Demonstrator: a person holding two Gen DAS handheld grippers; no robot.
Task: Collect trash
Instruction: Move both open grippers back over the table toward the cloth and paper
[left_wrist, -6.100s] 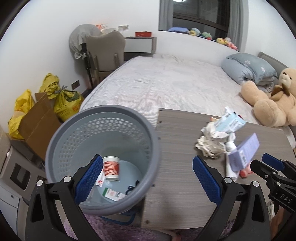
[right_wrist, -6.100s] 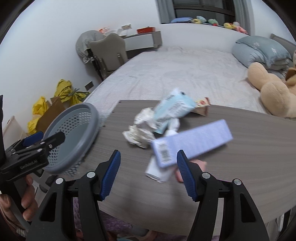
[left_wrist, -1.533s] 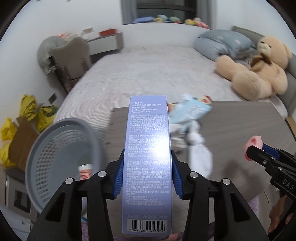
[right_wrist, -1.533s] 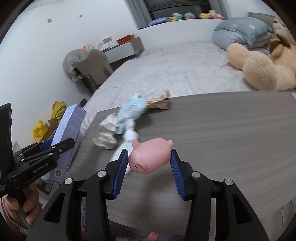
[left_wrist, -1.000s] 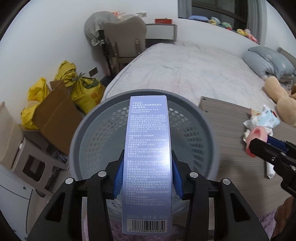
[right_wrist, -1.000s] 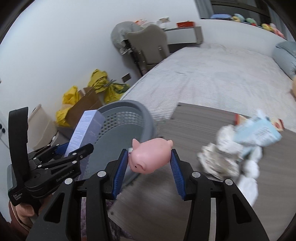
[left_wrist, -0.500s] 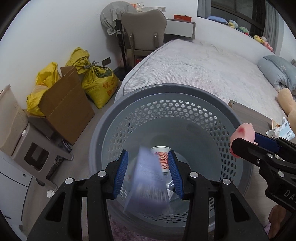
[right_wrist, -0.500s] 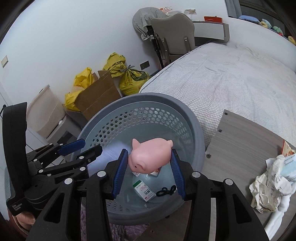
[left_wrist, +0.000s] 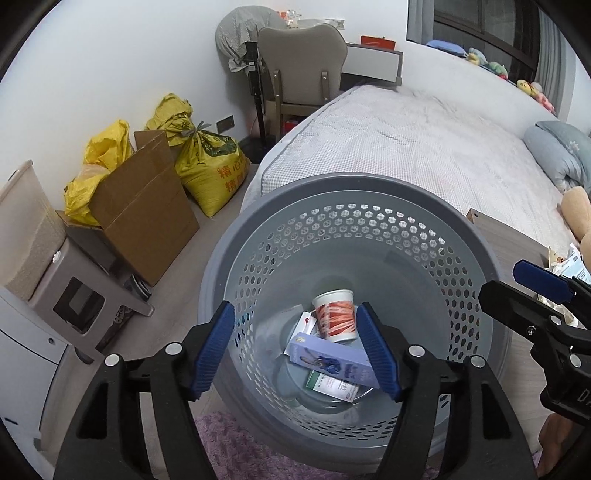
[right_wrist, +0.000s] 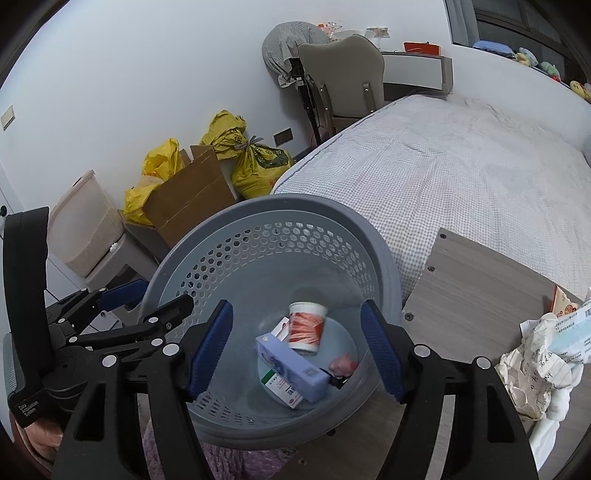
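Observation:
A grey perforated trash basket (left_wrist: 258, 236) (right_wrist: 229, 236) stands on the floor beside the wooden table (right_wrist: 476, 280). Inside lie a purple box (left_wrist: 332, 360) (right_wrist: 291, 363), a red-and-white paper cup (left_wrist: 335, 314) (right_wrist: 306, 326), a green-and-white carton (left_wrist: 330, 386) (right_wrist: 282, 387) and a pink pig toy (right_wrist: 343, 365). My left gripper (left_wrist: 295, 349) is open and empty above the basket. My right gripper (right_wrist: 295, 345) is open and empty above it too. Crumpled paper (right_wrist: 528, 373) and a light blue packet (right_wrist: 574, 332) lie on the table at right.
A cardboard box (left_wrist: 144, 218), yellow sacks (left_wrist: 207, 162) and a beige stool (left_wrist: 74, 291) stand left of the basket. A chair (left_wrist: 299, 70) and a bed (left_wrist: 424, 147) are behind. A purple rug (left_wrist: 240, 450) lies under the basket.
Both grippers opened over the basket. The purple box fell from the left one and the pink pig from the right one; both now lie at the basket's bottom.

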